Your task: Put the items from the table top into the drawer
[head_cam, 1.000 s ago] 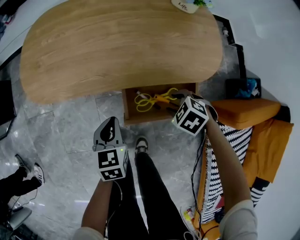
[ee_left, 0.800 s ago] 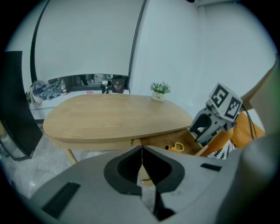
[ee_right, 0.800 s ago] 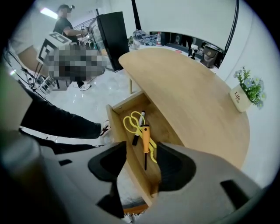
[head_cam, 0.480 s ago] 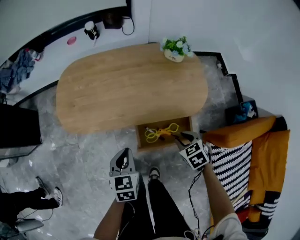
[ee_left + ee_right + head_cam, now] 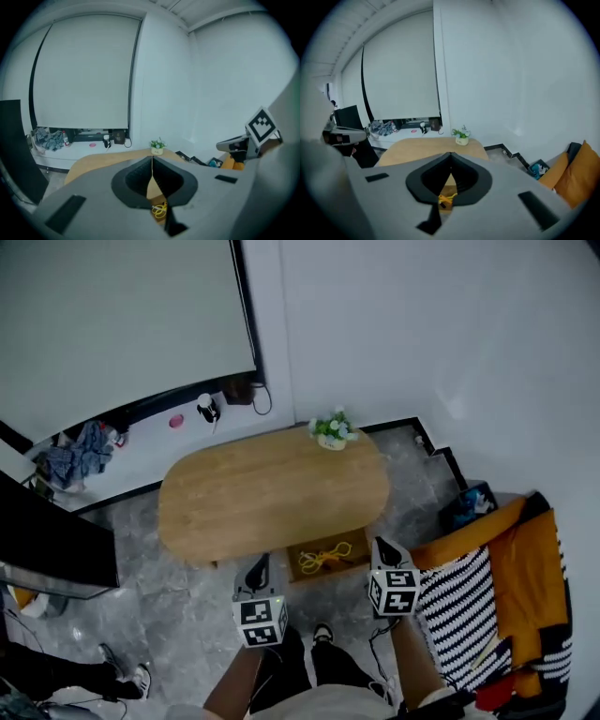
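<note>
**A:** Which container is open, and what lies in it?

**B:** The drawer [image 5: 354, 561], pulled out from under the near edge of the table [image 5: 272, 493], toward your feet. In it lies a yellow item [image 5: 323, 558] with looped handles, too small to make out further. A potted plant [image 5: 331, 432] stands at the table's far edge.

**A:** How are you holding the two grippers?

**B:** Both are out in front of you, clear of the table and drawer and tilted down toward them. In the head view your left gripper [image 5: 257, 565] is left of the drawer and your right gripper [image 5: 382, 546] right of it, well apart.

**A:** And the jaws?

**B:** On the left they are pressed together along one seam, with nothing in them. On the right they have just been closing and now meet, with nothing between them. The yellow item shows only beyond each pair, down in the drawer.
</note>
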